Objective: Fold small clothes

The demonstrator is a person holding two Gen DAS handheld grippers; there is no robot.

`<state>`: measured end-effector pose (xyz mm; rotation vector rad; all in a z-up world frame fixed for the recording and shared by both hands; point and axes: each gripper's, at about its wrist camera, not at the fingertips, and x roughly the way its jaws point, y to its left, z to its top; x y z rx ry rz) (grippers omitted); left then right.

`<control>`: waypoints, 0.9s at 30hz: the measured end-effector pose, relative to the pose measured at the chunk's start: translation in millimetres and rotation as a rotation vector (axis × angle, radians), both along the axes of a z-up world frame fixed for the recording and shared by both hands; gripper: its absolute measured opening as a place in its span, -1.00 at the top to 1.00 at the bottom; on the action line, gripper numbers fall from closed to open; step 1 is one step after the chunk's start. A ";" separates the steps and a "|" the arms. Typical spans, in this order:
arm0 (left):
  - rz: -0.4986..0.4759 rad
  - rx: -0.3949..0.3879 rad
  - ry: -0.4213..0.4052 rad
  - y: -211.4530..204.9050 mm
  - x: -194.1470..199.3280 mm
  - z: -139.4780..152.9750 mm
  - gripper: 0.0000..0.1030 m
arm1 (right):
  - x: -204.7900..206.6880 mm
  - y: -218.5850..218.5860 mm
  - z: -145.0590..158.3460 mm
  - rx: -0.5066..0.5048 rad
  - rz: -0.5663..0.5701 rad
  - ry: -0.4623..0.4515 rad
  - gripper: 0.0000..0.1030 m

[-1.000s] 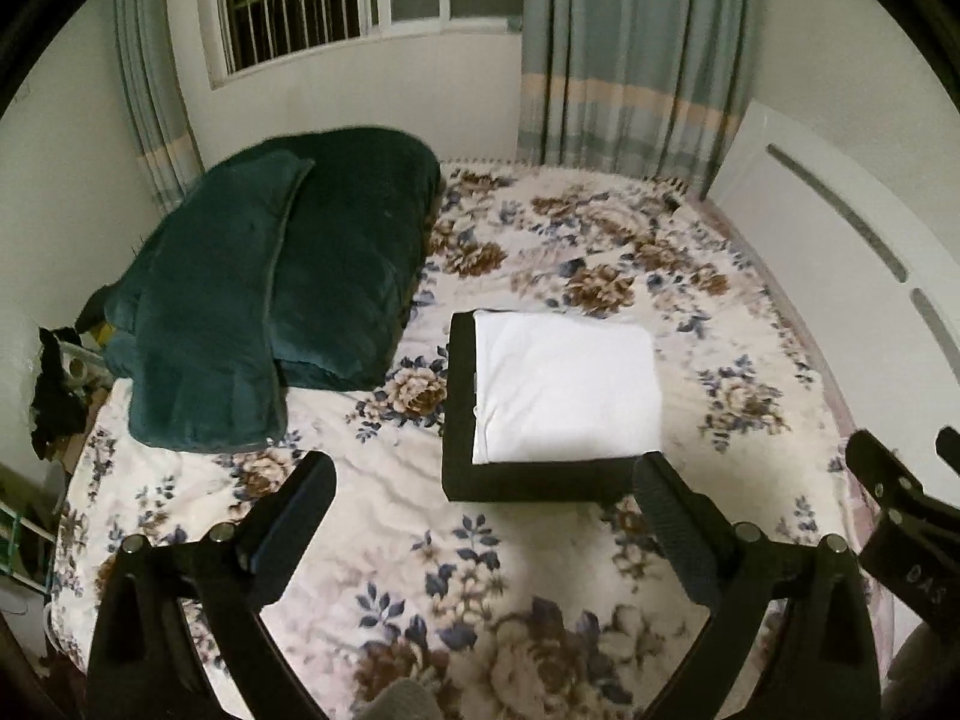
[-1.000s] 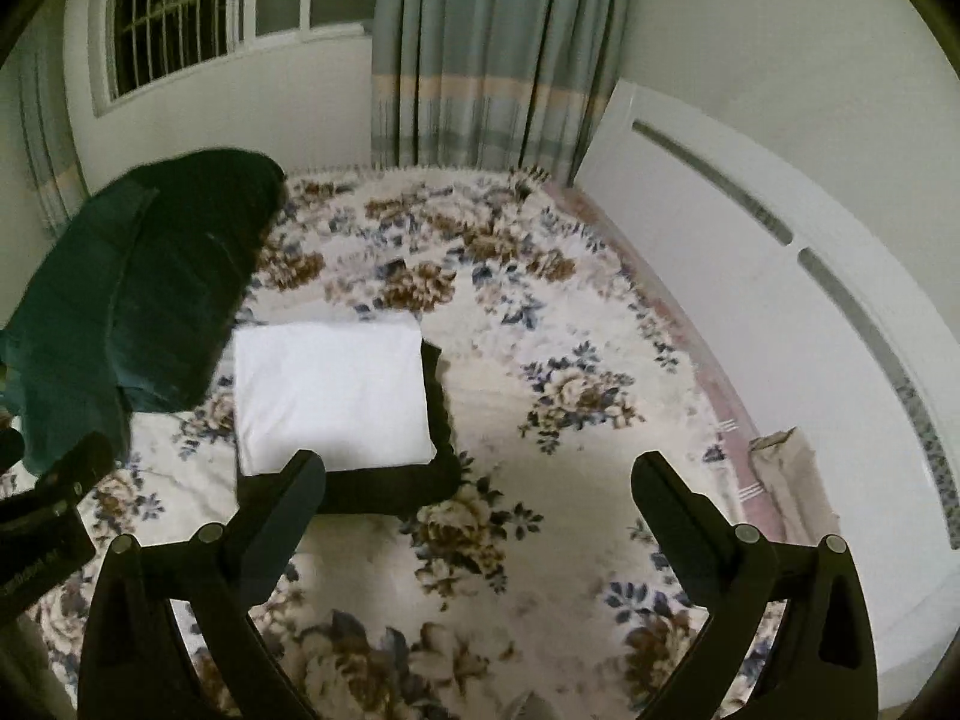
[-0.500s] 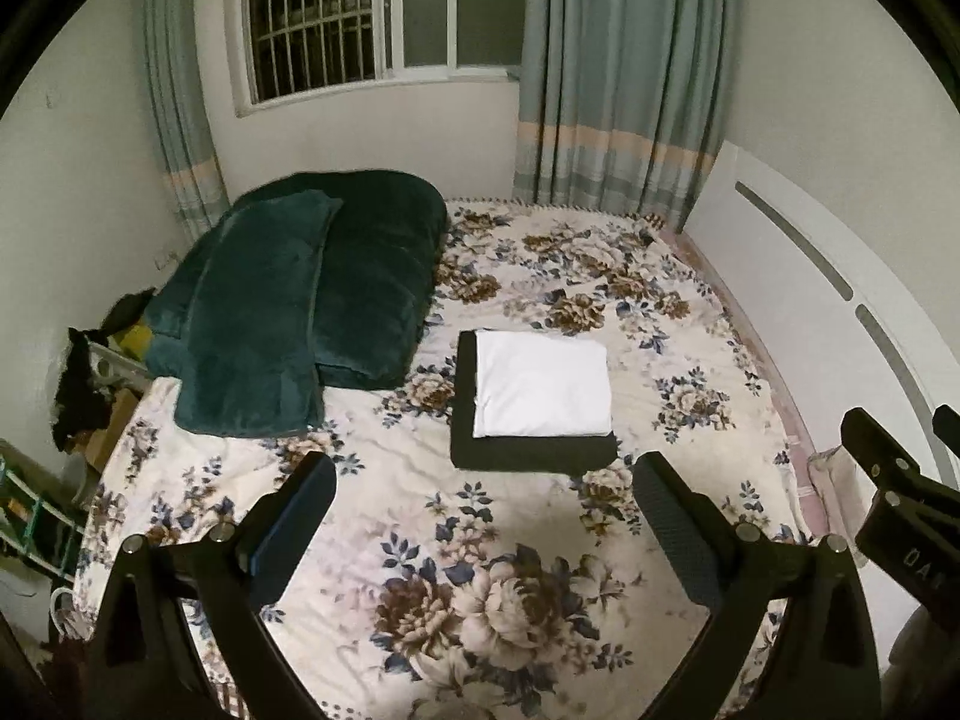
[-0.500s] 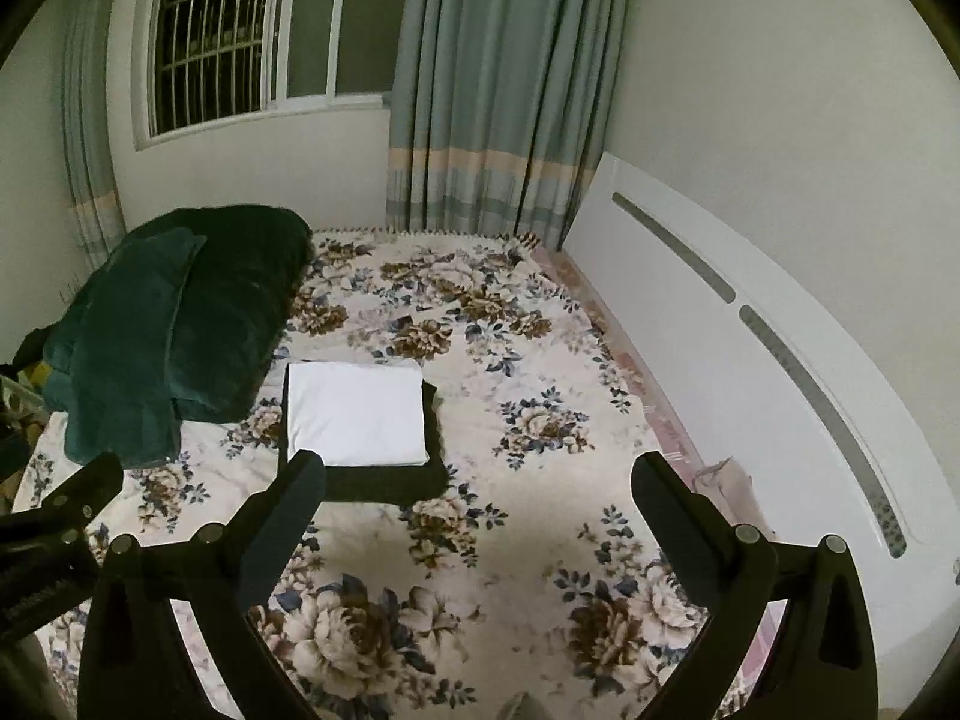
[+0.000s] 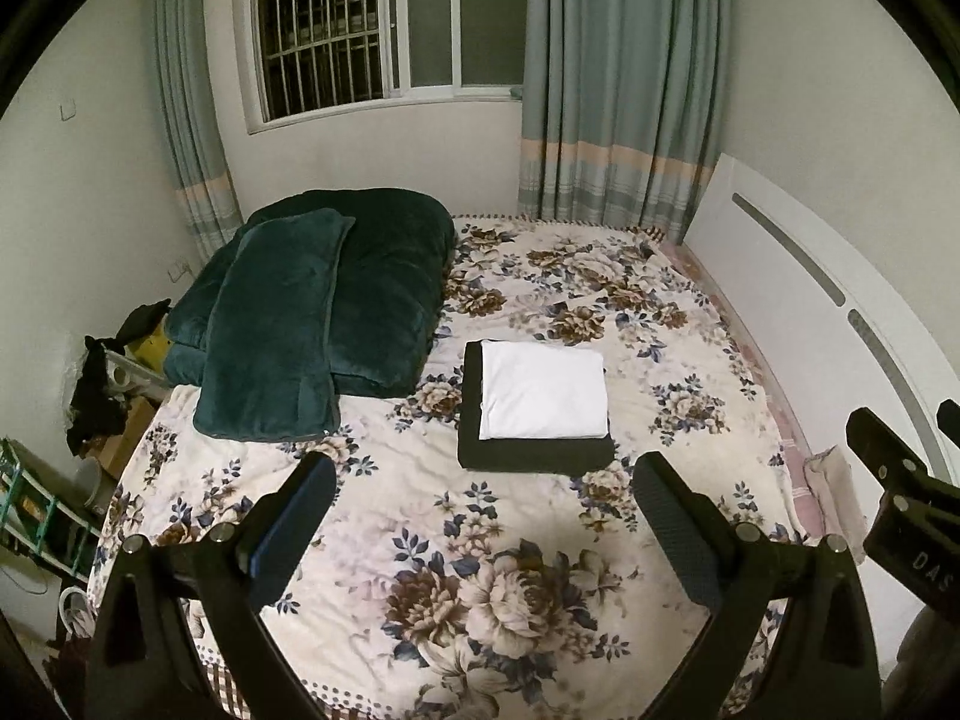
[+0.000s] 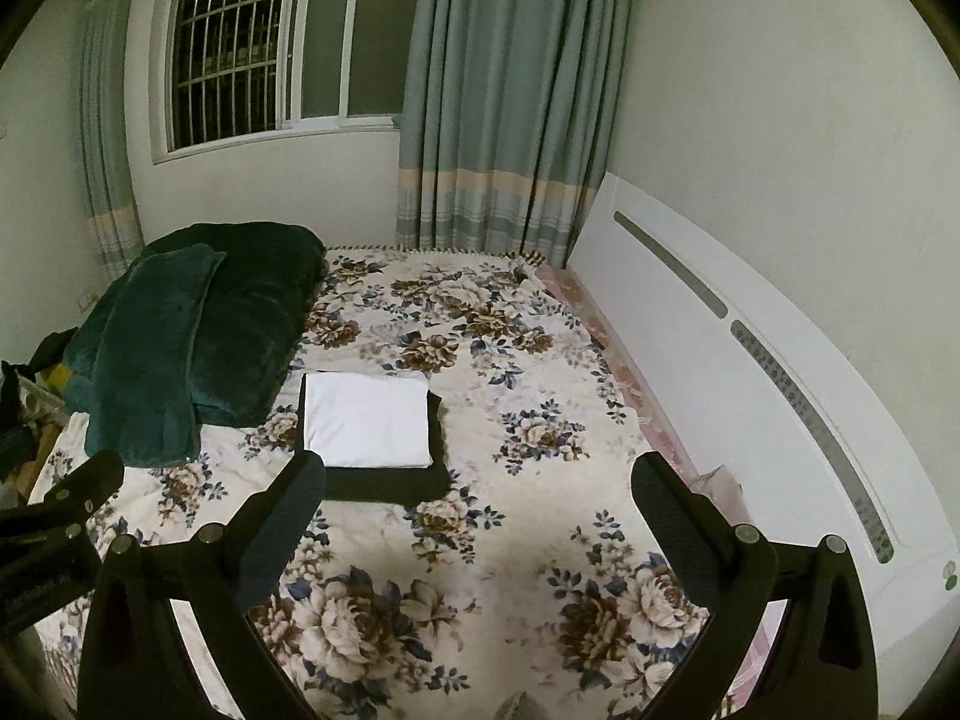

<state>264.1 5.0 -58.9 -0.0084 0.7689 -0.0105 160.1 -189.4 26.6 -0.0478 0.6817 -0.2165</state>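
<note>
- Bedroom: barred window [image 5: 360, 30], grey-blue curtains [image 5: 618, 90], white headboard [image 6: 720, 360] along right side.
- Bed [image 5: 690, 312] with floral cover fills both views; serves as work surface.
- Dark green quilt [image 5: 372, 288] bunched at far left corner, matching green pillow [image 5: 270, 330] leaning on its near side. Well apart from both claws.
- Clutter off left edge of bed, too dark to identify.
- Black folded garment [image 5: 534, 456] lying flat mid-bed, squared edges.
- White folded garment [image 5: 540, 390] stacked on top of black one, smaller footprint, black showing along left and near edges. Same stack in right view: white [image 6: 366, 420] on black [image 6: 384, 483].
- Left claw [image 5: 480, 516]: spread wide, empty, hanging above bed short of stack.
- Right claw [image 6: 477, 516]: spread wide, empty, stack off toward its left finger, not touching.
- Progress call: both visible pieces look fully folded and stacked; no loose unfolded clothing in either view. Looks like end of task, or a gap before fetching another item from out of frame. Nothing left to do on this stack beyond maybe squaring white piece.
</note>
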 end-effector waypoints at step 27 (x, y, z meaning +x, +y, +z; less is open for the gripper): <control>0.035 0.017 -0.034 4.1 -21.9 22.2 -0.96 | 2.0 -7.9 28.3 0.011 0.061 -0.035 -1.00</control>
